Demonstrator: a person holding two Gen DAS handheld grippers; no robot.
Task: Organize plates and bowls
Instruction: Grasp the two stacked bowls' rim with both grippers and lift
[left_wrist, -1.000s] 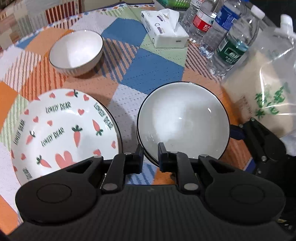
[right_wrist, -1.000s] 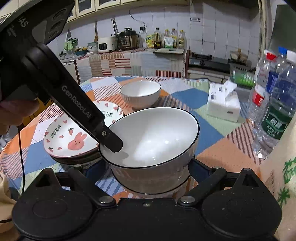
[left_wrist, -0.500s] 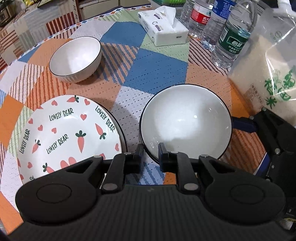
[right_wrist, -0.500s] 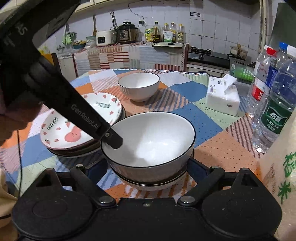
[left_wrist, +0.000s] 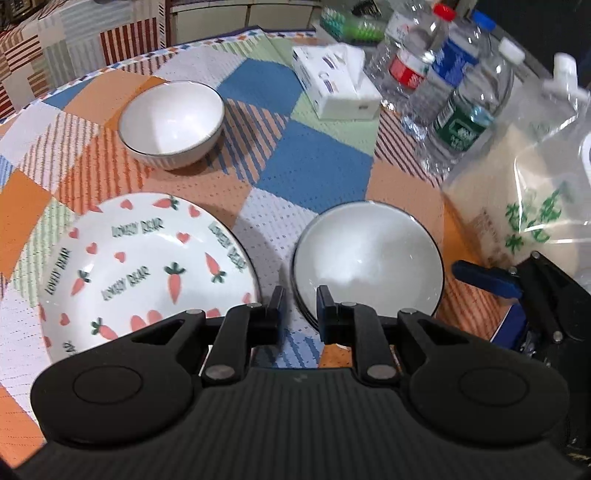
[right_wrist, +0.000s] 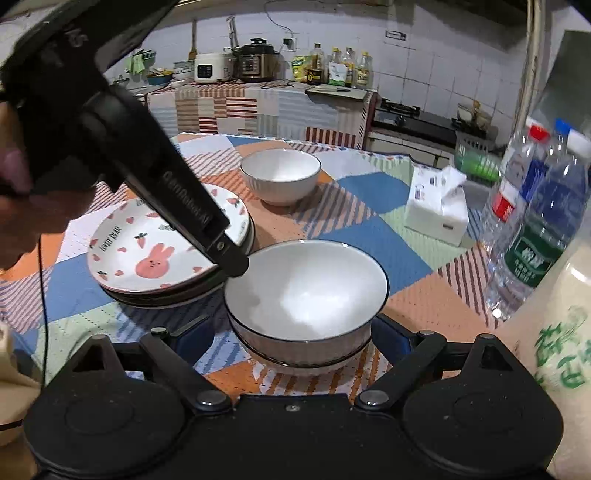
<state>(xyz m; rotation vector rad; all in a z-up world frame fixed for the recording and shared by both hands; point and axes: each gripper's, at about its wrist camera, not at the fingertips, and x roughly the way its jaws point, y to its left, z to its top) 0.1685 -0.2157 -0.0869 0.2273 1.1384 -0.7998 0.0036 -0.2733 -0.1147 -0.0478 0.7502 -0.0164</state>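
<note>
A white black-rimmed bowl (left_wrist: 369, 258) sits nested in another on the patchwork cloth, and the stack (right_wrist: 306, 291) is near centre in the right wrist view. My left gripper (left_wrist: 299, 310) is shut, its narrow gap empty. Its tip (right_wrist: 234, 264) hovers just over the stack's left rim. My right gripper (right_wrist: 291, 330) stands open with the stack between its blue fingers (left_wrist: 487, 278), which do not press on it. A carrot-and-bunny plate (left_wrist: 140, 266) tops a plate stack (right_wrist: 147, 254) to the left. A lone white bowl (left_wrist: 171, 122) (right_wrist: 280, 173) stands farther back.
A tissue box (left_wrist: 340, 85), several water bottles (left_wrist: 461, 107) and a bag of rice (left_wrist: 524, 206) crowd the table's right side. A person's hand (right_wrist: 14, 173) holds the left gripper. A kitchen counter (right_wrist: 255, 59) with cookers lies beyond the table.
Both grippers have drawn back and up from the nested bowls, which now look smaller. The left gripper's tip moved from inside the bowl's rim to its edge. The bowls stayed put.
</note>
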